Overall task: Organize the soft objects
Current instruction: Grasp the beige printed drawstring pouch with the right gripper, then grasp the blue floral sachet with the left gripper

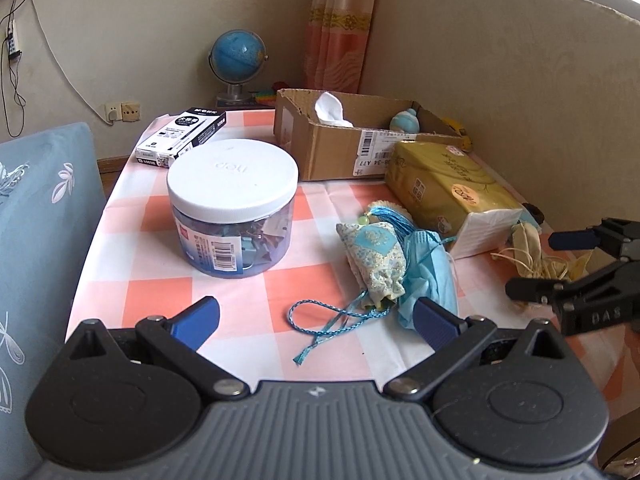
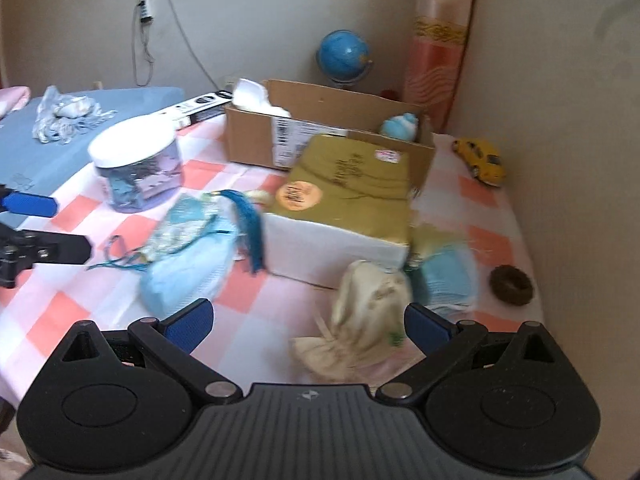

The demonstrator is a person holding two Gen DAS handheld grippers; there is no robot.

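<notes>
At the lower centre of the right wrist view, the cream drawstring pouch (image 2: pixel 360 320) lay between the right gripper's (image 2: pixel 308 322) wide-spread jaws, which should descend squarely before pinching its bunched middle.

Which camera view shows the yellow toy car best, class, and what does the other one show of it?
The right wrist view. There the yellow toy car stands whole on the checked cloth by the wall, right of the cardboard box. In the left wrist view, only a yellow sliver peeks out behind the box.
</notes>
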